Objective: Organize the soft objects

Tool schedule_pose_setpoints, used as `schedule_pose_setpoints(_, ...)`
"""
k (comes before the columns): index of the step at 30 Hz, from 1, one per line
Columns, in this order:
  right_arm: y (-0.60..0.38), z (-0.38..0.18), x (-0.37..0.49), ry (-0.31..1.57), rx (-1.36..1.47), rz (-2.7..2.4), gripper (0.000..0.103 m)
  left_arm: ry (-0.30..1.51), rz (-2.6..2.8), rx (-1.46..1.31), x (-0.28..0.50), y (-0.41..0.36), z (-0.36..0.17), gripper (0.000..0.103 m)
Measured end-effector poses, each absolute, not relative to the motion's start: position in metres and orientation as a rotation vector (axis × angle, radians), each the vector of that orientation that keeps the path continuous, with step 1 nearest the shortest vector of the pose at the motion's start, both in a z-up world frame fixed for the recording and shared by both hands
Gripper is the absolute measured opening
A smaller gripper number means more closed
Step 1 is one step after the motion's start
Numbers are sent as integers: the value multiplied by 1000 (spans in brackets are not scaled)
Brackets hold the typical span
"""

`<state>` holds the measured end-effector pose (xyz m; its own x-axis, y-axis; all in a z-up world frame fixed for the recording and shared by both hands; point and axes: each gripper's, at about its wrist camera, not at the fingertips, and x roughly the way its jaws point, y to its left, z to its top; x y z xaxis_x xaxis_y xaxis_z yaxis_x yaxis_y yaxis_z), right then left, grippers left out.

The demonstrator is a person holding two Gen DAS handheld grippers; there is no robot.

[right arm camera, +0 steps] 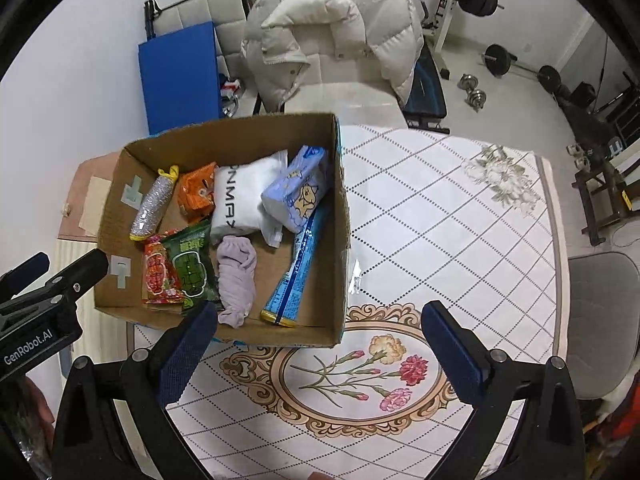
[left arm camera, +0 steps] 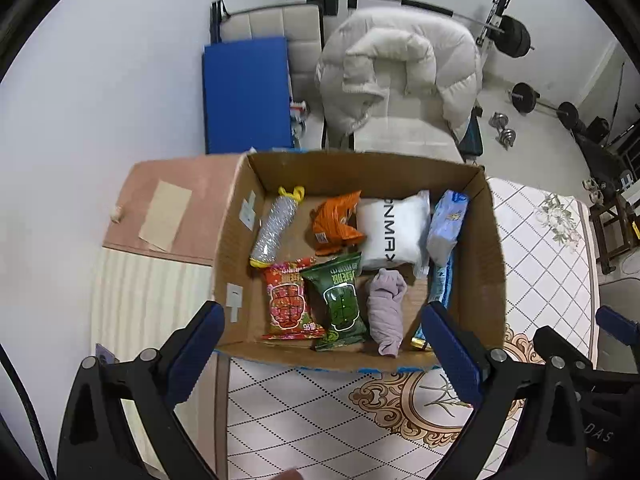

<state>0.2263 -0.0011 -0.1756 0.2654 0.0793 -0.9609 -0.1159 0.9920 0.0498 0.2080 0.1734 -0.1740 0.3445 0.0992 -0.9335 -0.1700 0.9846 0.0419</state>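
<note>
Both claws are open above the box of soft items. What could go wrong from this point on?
1. The box sits at the table's left edge; a nudge from the left claw might shove it off.
2. The red snack bag and green snack bag overlap, so a grab could catch both.
3. The rolled purple cloth could unroll if the right claw pinches one end.

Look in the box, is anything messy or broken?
Nothing looks broken or spilled. In the box, the orange packet is crumpled, and the long blue packet leans tilted against the right wall. Both claws, left and right, are open and empty.
</note>
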Motion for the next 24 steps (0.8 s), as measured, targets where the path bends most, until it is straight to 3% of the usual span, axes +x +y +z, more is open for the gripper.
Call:
schedule_pose_setpoints(14,-26,-61,127,1119,-12,175,103,1052,122,-72,125,148,-73,101)
schedule_pose_setpoints(24,-33,3,71,1008,-39,188,103,996,98,-81,75,136,-30,101)
